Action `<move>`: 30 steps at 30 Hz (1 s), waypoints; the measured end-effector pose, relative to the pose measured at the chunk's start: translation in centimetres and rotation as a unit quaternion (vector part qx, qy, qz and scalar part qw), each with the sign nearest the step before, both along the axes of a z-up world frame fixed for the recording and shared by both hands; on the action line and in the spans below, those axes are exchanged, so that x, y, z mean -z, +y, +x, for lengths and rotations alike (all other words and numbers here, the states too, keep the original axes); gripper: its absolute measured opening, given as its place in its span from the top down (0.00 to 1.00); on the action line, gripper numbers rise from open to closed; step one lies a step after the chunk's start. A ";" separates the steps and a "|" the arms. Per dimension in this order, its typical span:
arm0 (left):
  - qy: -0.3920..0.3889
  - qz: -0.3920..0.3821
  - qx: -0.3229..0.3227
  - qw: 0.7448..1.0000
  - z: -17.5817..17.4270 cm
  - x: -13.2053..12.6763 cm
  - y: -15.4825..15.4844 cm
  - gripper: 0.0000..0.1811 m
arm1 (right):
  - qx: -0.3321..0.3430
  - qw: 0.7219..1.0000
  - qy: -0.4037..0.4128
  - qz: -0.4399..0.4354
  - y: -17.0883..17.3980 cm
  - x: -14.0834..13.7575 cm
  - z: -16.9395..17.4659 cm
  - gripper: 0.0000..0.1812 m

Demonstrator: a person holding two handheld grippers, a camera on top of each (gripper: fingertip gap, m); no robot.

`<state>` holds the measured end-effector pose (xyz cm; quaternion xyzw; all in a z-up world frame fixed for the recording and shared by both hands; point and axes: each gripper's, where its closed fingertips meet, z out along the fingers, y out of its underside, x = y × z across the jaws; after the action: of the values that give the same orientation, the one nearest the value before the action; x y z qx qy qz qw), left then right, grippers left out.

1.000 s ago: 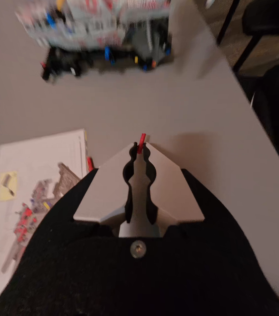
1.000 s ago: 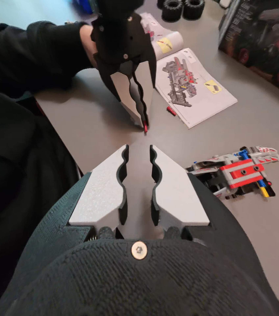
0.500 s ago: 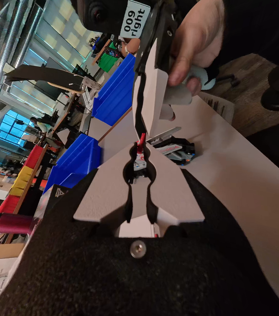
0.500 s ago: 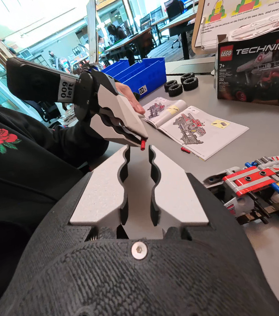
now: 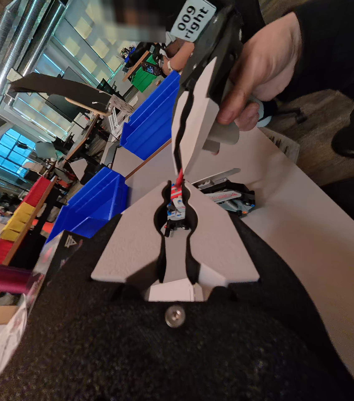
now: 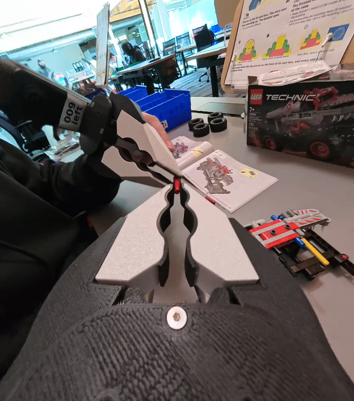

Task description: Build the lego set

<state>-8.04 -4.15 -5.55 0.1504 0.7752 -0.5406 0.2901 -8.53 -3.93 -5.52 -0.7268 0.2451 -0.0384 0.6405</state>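
My left gripper (image 5: 177, 184) is shut on a small red pin (image 5: 179, 179), held in the air above the table. My right gripper (image 5: 181, 170) meets it tip to tip from above, with its jaws closed in on the pin's other end. In the right wrist view the red pin (image 6: 176, 184) sits between my right gripper's tips (image 6: 176, 189), and the left gripper (image 6: 178, 176) comes in from the left. The part-built red, grey and black model (image 6: 291, 230) lies on the grey table (image 6: 323, 195) to the right. It also shows in the left wrist view (image 5: 226, 195).
An open instruction booklet (image 6: 226, 173) lies behind the grippers, with a loose red pin (image 6: 210, 199) at its near edge. Several black tyres (image 6: 207, 125) and the set's box (image 6: 310, 121) stand farther back. Blue bins (image 6: 163, 106) are at the far left edge.
The left gripper lifted the red pin off the table and turned up. The right gripper rose to meet it, and its jaws narrowed from open onto the pin.
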 end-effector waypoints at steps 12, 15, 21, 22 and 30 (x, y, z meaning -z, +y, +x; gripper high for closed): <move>0.288 0.246 -0.131 0.916 6.4 13.6 11.0 0.97 | 0.103 0.994 0.010 -0.023 -9.1 0.3 4.1 0.98; 0.304 0.253 -0.159 0.905 7.1 15.1 10.9 0.99 | 0.098 0.995 0.014 -0.023 -9.0 0.6 4.2 0.98; 0.351 0.225 -0.126 0.900 5.1 15.5 8.8 1.00 | 0.094 0.995 0.026 -0.028 -9.5 1.5 4.0 0.98; 0.348 0.215 -0.102 0.907 4.3 15.1 8.1 1.00 | 0.095 0.995 0.027 -0.030 -9.6 1.7 4.1 0.98; 0.308 0.205 -0.214 0.904 8.1 14.5 10.6 1.00 | 0.096 0.994 0.036 -0.038 -9.7 2.5 4.4 0.98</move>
<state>0.06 6.40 -20.08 -0.1366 0.9330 -0.3147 0.1084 -4.15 -13.67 -8.05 -0.7245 0.3350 -0.0829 0.5967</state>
